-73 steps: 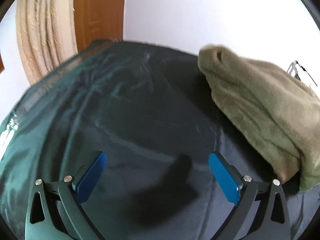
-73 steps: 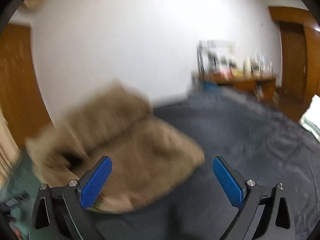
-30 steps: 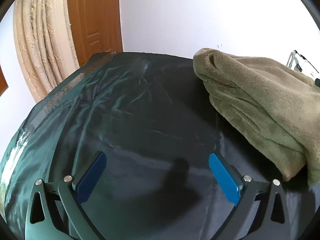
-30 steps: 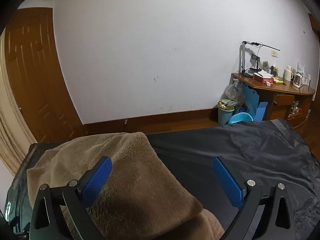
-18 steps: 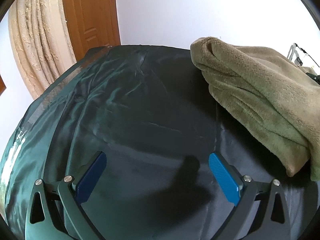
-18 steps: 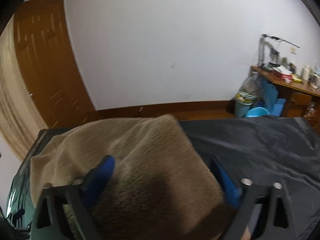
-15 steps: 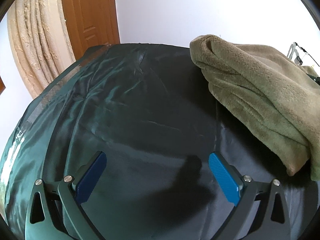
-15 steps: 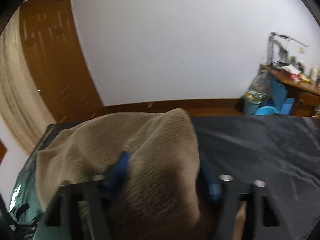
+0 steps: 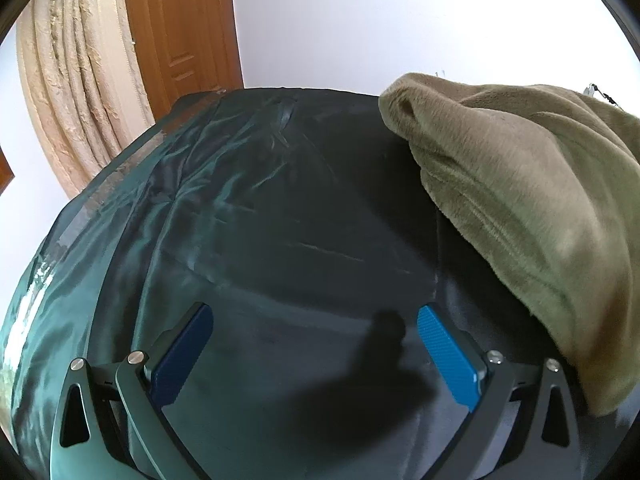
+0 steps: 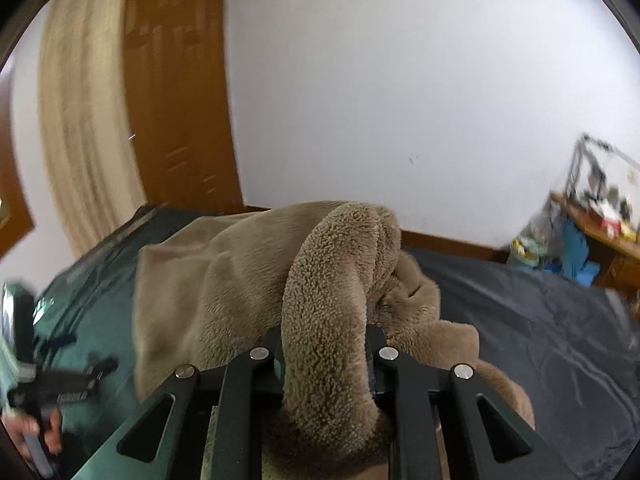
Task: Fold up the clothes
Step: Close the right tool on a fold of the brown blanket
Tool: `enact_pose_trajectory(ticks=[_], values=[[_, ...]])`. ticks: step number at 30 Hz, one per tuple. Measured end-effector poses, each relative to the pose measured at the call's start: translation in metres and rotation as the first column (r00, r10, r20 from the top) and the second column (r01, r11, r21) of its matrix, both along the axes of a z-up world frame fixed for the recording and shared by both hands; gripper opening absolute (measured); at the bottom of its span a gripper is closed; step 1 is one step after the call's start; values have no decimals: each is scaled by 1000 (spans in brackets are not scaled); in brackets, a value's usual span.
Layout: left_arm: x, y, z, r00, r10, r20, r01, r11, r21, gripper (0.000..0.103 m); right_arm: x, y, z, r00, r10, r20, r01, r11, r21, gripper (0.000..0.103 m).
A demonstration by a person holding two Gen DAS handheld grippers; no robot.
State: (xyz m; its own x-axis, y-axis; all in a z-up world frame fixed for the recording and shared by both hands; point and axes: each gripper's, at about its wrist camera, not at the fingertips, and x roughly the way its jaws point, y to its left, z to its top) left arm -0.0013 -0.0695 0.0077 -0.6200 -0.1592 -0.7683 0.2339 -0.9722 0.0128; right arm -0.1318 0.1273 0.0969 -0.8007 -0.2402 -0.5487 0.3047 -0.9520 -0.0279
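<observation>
The right gripper [image 10: 324, 364] has its jaws clenched on a thick fold of the tan fleece garment [image 10: 248, 280]. The fold rises between the 2 black arms, its curly pile side facing the camera, and arches over before dropping back toward the rest of the garment. The blue pads are almost wholly hidden by the fabric.

The rest of the garment lies heaped on the bed, on a dark green satin sheet [image 9: 224, 208] that gives way to a dark grey sheet [image 10: 540, 320] on the right side of the right wrist view. In the left wrist view the same garment [image 9: 520, 200] looks olive-tan and lies in soft stacked folds on the right, one rounded corner pointing toward the far edge of the bed.

The left gripper [image 9: 316, 352] hovers over bare green sheet with its jaws released and wide apart, both blue pads [image 9: 448, 360] clear of any cloth, and well apart from the garment's near edge. It also shows, blurred, at the lower left of the right wrist view, with a hand [image 10: 36, 432] around its handle; white lettering on it is too smeared to read.

Behind the bed stand a wooden door [image 9: 180, 32], a beige curtain [image 9: 76, 92] and a white wall [image 10: 400, 80]. A cluttered wooden desk [image 10: 600, 232] sits far right, blurred.
</observation>
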Motion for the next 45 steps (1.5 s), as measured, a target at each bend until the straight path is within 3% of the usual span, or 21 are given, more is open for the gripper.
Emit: enact_pose_trajectory(ticks=[10, 21, 31, 40, 43, 44, 45], values=[[5, -6, 9, 999, 14, -35, -14, 1000, 27, 103, 99, -50, -8, 978, 207, 9, -207, 978, 35, 21], [15, -13, 22, 995, 16, -97, -7, 996, 91, 103, 152, -72, -57, 966, 238, 104, -248, 963, 101, 21], [21, -15, 34, 987, -26, -157, 52, 984, 169, 103, 146, -81, -59, 976, 196, 93, -208, 969, 135, 22], [22, -19, 35, 986, -15, -166, 46, 982, 185, 103, 122, -90, -39, 982, 180, 58, -184, 981, 64, 26], [23, -19, 36, 985, -18, -173, 49, 982, 180, 103, 114, -93, -33, 984, 174, 47, -176, 984, 39, 32], [24, -18, 36, 984, -19, -175, 50, 983, 177, 103, 112, -94, -31, 984, 172, 43, -174, 984, 31, 38], [24, -18, 37, 984, -19, -177, 51, 983, 174, 103, 109, -95, -29, 985, 170, 39, -171, 985, 23, 53]])
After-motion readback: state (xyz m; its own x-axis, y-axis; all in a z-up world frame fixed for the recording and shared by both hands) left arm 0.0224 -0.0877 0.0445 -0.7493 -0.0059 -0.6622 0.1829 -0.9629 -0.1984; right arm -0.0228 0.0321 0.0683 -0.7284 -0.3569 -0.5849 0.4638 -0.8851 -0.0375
